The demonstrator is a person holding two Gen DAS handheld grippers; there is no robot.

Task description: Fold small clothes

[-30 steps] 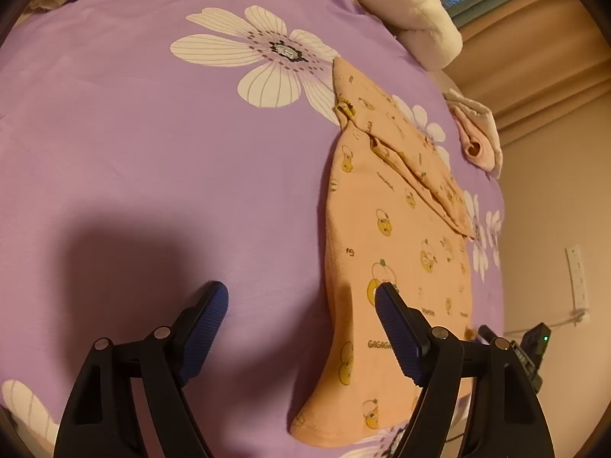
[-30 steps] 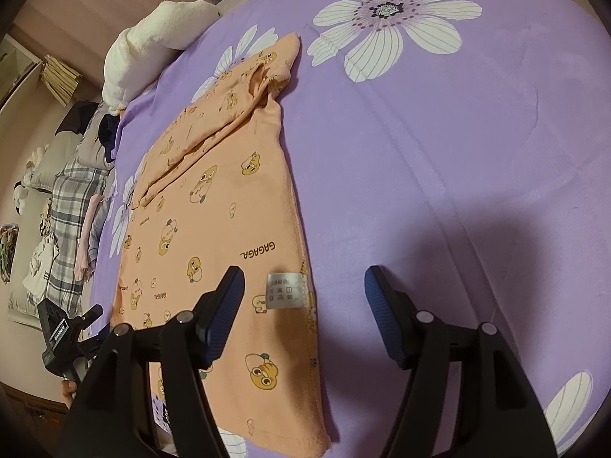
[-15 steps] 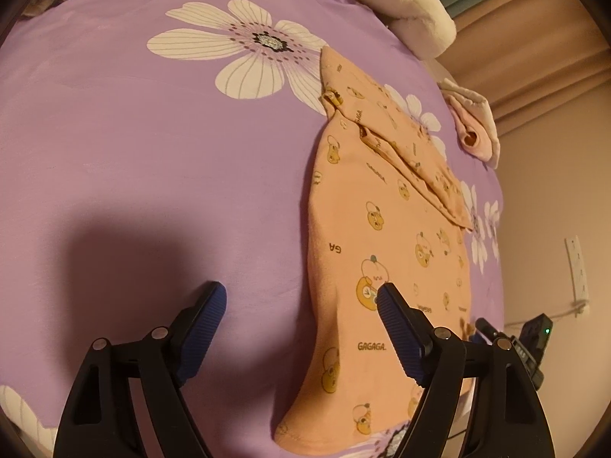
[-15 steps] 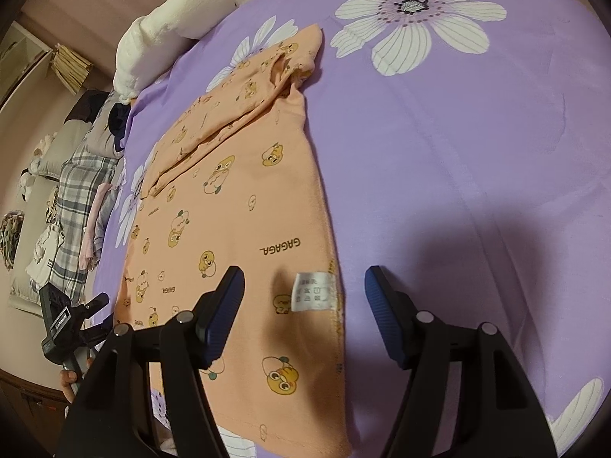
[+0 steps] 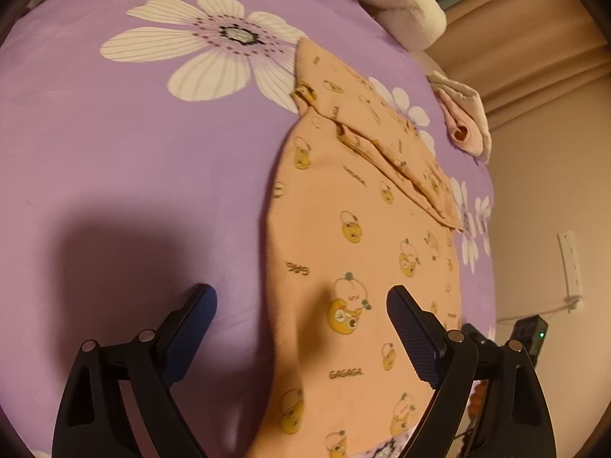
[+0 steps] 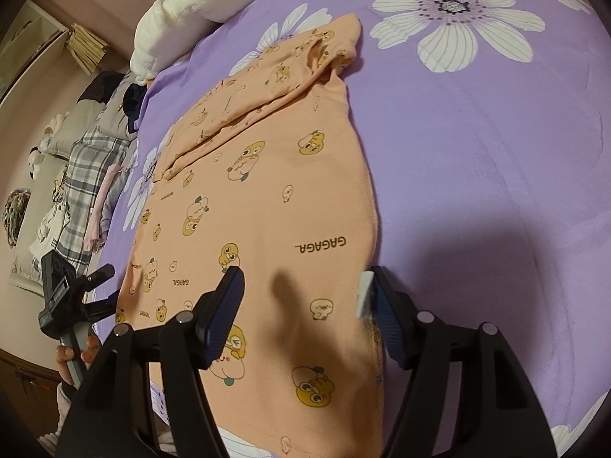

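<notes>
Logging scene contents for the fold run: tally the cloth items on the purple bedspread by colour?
Orange cartoon-print shirt: 1
Pink rolled garment: 1
White fluffy blanket: 1
Total: 3

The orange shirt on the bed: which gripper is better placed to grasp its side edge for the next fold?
Right, probably. The right gripper is open with the orange shirt's edge and white label at its right finger. The left gripper, also open, has the opposite edge between its fingers but looks less close.

orange shirt (image 5: 355, 252) hem cut off at bottom edge, white label (image 6: 366, 294) text unreadable
</notes>
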